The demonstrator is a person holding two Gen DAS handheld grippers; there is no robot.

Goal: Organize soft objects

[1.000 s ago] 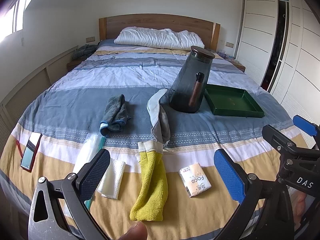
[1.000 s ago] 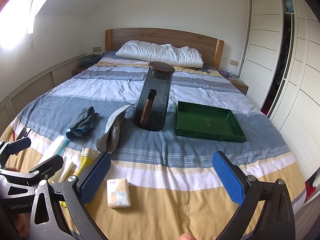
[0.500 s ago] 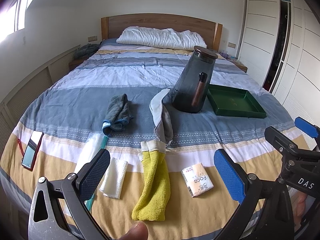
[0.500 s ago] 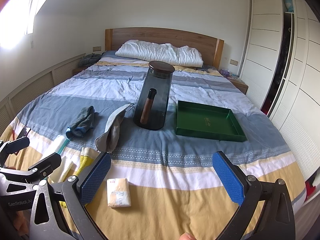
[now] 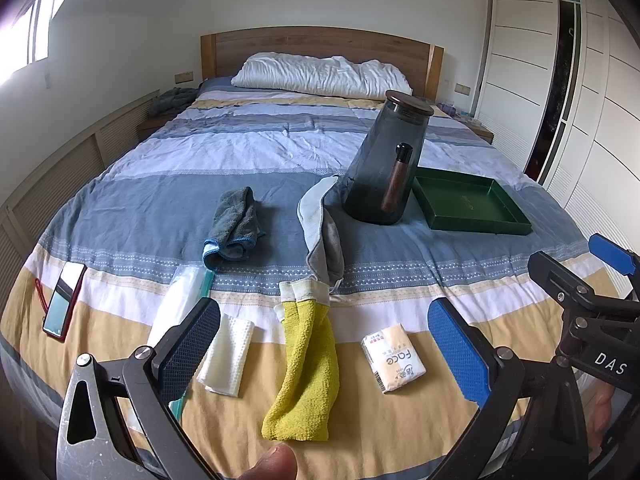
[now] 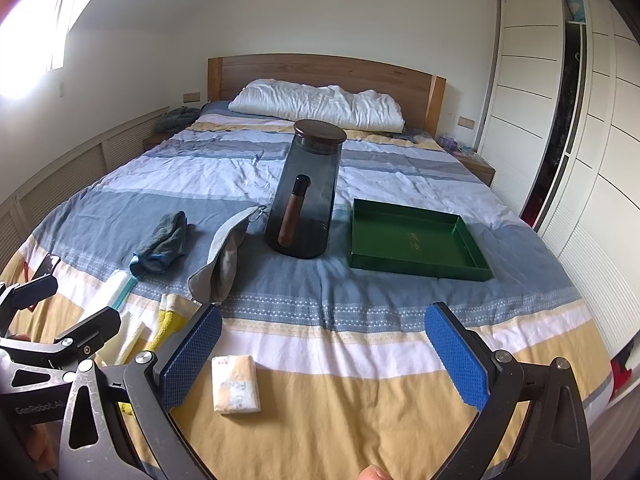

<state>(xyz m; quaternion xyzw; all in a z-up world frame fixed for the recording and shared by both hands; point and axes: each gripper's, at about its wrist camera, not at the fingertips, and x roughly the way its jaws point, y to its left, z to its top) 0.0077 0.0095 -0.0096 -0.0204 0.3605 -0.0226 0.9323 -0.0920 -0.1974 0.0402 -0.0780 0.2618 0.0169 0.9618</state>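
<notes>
the yellow sock pair (image 5: 302, 368) lies flat on the near, tan stripe of the bed (image 5: 280, 152), right ahead of my left gripper (image 5: 320, 354), whose blue pads stand wide apart with nothing between them. just left of the socks is a folded white cloth (image 5: 228, 354), and beyond that a long white packet with a teal edge (image 5: 180, 304); just right of the socks sits a small tissue pack (image 5: 394, 358). further up the bed a grey-and-white pouch (image 5: 320, 236) touches the sock cuffs, and a crumpled grey towel (image 5: 234, 230) lies apart to its left. my right gripper (image 6: 324, 356) also hangs open and empty, the tissue pack just beside its left pad. the green tray (image 6: 416, 240) looks like the place to gather things, i judge, and it sits well back, close beside the tall dark glass jar (image 6: 308, 196). that jar is my worry: it stands on soft bedding, so pressing the quilt or brushing it while reaching for the tray could tip it. pinching the socks too deep could also bunch the quilt up with them, or drag the pouch along. a phone (image 5: 64, 300) rests near the left edge and could slide off if the cover is tugged.
</notes>
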